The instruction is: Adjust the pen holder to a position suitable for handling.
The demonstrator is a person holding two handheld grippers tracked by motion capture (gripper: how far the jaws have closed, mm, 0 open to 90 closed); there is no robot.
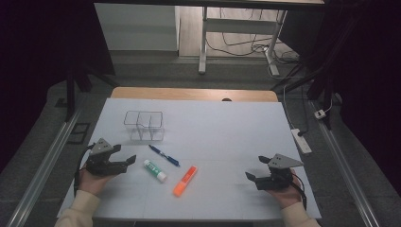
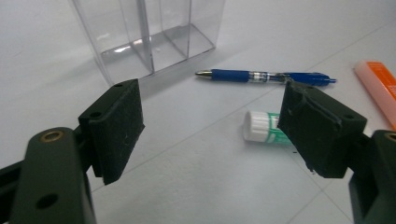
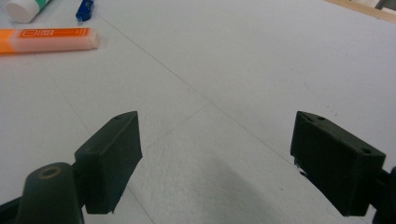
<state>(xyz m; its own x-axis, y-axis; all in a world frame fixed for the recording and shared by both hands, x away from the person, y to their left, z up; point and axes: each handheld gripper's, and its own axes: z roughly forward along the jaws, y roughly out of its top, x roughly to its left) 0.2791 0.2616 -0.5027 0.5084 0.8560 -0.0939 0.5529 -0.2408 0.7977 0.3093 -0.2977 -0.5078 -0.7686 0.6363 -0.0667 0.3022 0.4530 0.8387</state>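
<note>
Left gripper [image 1: 124, 163]: lower left of the high view, held in a hand, jaws spread wide with nothing between them.
Clear organiser [image 1: 144, 126]: upper left of centre, upright, divided into compartments.
Blue pen [image 1: 164, 155]: lying flat just below the organiser.
Glue stick [image 1: 155, 170]: white-capped, nearest the left gripper, apart from it.
Orange highlighter [image 1: 185, 180]: lower centre, lying flat.
Right gripper [image 1: 258, 168]: lower right, jaws spread, gripping nothing.

Both grippers black: left gripper [image 1: 124, 163], right gripper [image 1: 255, 169]. Grey triangular top plates, brass-ringed pivot holes, flat rectangular jaw pads, black trailing cables. Cream sleeves [image 1: 80, 208].
</note>
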